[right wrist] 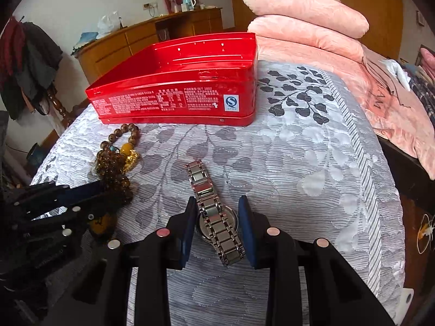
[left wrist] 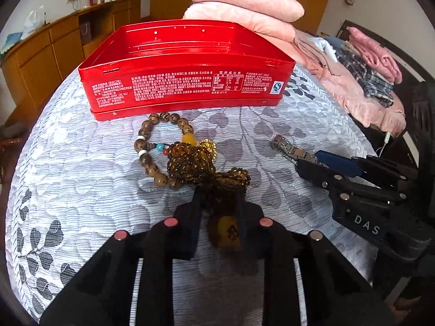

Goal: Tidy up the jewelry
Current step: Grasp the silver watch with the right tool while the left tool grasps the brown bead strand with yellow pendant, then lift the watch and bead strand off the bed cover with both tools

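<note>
Both pickups are in hand at once. The left tongs (left wrist: 218,203) are pinched on the amber bead tassel (left wrist: 201,167), whose knotted end lies between their pads; the wooden bead bracelet (left wrist: 155,146) lies just ahead, tangled with it. The right tongs (right wrist: 217,226) pinch the steel watch (right wrist: 217,217) at its case. The open red tin (left wrist: 187,62) sits beyond both on the bed (left wrist: 81,163). Next, I judge, each needs lifting clear and carrying forward over the tin's rim.
</note>
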The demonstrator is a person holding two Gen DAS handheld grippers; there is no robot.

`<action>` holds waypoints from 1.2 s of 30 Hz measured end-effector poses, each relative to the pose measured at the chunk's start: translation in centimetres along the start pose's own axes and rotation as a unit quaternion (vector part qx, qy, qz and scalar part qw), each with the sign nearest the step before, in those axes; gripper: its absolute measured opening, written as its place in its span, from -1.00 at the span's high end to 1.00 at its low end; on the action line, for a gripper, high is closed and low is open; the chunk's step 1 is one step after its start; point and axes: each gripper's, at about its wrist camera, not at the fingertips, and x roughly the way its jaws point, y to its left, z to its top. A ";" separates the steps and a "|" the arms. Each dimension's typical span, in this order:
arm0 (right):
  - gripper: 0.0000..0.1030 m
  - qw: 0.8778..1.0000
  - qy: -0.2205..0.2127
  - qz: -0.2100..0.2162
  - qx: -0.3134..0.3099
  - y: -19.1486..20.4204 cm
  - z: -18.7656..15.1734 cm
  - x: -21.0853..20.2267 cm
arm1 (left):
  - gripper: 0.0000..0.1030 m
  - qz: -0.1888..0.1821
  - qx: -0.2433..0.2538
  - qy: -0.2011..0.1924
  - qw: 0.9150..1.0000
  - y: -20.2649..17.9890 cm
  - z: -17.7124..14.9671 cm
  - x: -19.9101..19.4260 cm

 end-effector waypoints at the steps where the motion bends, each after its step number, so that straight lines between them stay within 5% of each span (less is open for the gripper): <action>1: 0.39 1.000 0.000 0.000 0.000 0.0 -0.1 0.0 | 0.69 -0.005 0.000 0.001 1.000 0.2 -0.1 -0.2; 10: 0.39 1.000 0.005 0.010 -0.007 1.1 -0.4 -0.3 | 0.70 -0.012 0.007 0.006 1.000 3.1 -1.6 -3.1; 12: 0.38 1.000 0.006 0.008 -0.005 1.2 -0.4 -0.3 | 0.59 -0.008 0.000 0.006 1.000 3.4 -1.6 -3.1; 15: 0.38 1.000 0.008 0.004 -0.009 1.4 -0.5 -0.4 | 0.06 -0.007 0.000 0.002 1.000 3.1 -1.3 -3.1; 19: 0.36 1.000 0.010 -0.001 -0.014 1.6 -0.5 -0.2 | -0.02 -0.003 -0.001 0.007 1.000 2.7 -0.9 -2.1; 23: 0.29 0.999 0.010 -0.008 -0.030 2.0 -0.5 0.1 | 0.06 0.012 0.002 0.008 1.000 2.3 -0.9 -1.1; 24: 0.29 0.999 0.010 -0.010 -0.031 2.1 -0.5 0.1 | 0.25 0.016 0.003 0.006 1.000 2.2 -0.9 -1.0; 27: 0.32 0.999 0.010 -0.016 -0.039 2.4 -0.6 0.0 | 0.31 0.016 0.000 0.001 1.000 1.9 -1.1 -0.9; 29: 0.38 0.999 0.010 -0.020 -0.045 2.6 -0.7 -0.1 | 0.54 0.016 0.003 -0.003 1.000 1.8 -1.3 -1.0; 36: 0.39 0.999 0.001 -0.001 -0.036 2.8 -1.0 -1.4 | 0.58 -0.016 -0.005 -0.008 1.000 2.0 -1.8 -2.1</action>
